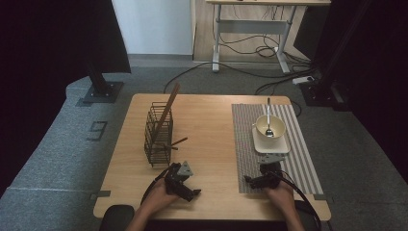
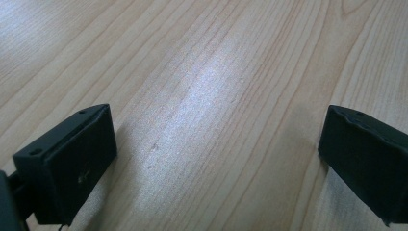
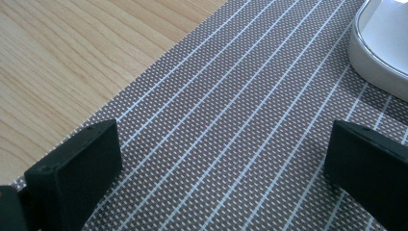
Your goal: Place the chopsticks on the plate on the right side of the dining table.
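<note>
My left gripper (image 1: 186, 188) rests near the wooden table's (image 1: 211, 125) front edge, held by a hand. Its jaws stand wide open over bare wood (image 2: 216, 96) with nothing between them. My right gripper (image 1: 260, 179) sits at the near end of a striped placemat (image 1: 298, 159), open, with just the mat's weave (image 3: 226, 134) between its jaws. A white square plate (image 1: 272, 144) lies just beyond it, and its rim (image 3: 380, 57) shows at the upper right of the right gripper view. On the plate stands a cream bowl (image 1: 276, 124) with a spoon (image 1: 268, 113) in it.
A black wire basket (image 1: 158, 137) stands left of the table's centre, just beyond my left gripper. One long brown stick (image 1: 168, 108) leans up out of it and a shorter one (image 1: 177, 143) pokes out its right side. Cables and a desk frame lie on the floor behind.
</note>
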A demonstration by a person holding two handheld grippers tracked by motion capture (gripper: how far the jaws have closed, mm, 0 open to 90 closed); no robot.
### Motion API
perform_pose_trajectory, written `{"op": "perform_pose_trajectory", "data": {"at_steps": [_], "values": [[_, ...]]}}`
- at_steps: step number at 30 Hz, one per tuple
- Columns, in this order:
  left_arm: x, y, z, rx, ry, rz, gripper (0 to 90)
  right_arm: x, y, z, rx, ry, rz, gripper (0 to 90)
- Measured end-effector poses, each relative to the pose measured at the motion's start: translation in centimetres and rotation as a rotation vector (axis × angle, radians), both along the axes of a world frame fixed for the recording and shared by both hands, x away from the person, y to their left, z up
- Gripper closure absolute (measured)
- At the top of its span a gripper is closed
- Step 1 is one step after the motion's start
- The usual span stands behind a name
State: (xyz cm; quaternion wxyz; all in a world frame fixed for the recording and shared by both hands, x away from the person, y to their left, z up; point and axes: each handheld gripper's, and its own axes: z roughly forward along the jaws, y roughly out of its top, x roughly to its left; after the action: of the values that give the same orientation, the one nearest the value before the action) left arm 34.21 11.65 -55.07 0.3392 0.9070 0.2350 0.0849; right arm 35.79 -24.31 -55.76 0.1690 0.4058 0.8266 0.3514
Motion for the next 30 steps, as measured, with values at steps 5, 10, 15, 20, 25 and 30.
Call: {"op": "perform_pose_trajectory", "data": {"at_steps": [5, 10, 15, 20, 25, 30], "values": [[0.0, 0.0, 0.0, 0.0, 0.0, 0.0, 0.0, 0.0, 0.0, 0.0, 0.0, 0.0, -0.003, 0.0], [0.0, 0.0, 0.0, 0.0, -0.001, 0.0, 0.0, 0.0, 0.0, 0.0, 0.0, 0.0, -0.005, 0.0], [0.0, 0.0, 0.0, 0.001, 0.0, 0.002, 0.0, 0.0, 0.1, 0.1, -0.001, 0.004, -0.009, 0.0], [0.0, 0.0, 0.0, 0.001, -0.001, 0.003, 0.0, -0.1, 0.2, 0.6, -0.028, -0.005, -0.01, 0.0], [-0.1, 0.0, 0.0, 0.001, -0.001, 0.005, 0.0, -0.3, 0.7, 1.5, -0.034, -0.015, 0.013, 0.0], [-0.1, 0.0, 0.0, 0.0, -0.001, 0.006, 0.0, -0.1, 1.6, 3.0, -0.051, 0.005, 0.048, 0.0]]}}
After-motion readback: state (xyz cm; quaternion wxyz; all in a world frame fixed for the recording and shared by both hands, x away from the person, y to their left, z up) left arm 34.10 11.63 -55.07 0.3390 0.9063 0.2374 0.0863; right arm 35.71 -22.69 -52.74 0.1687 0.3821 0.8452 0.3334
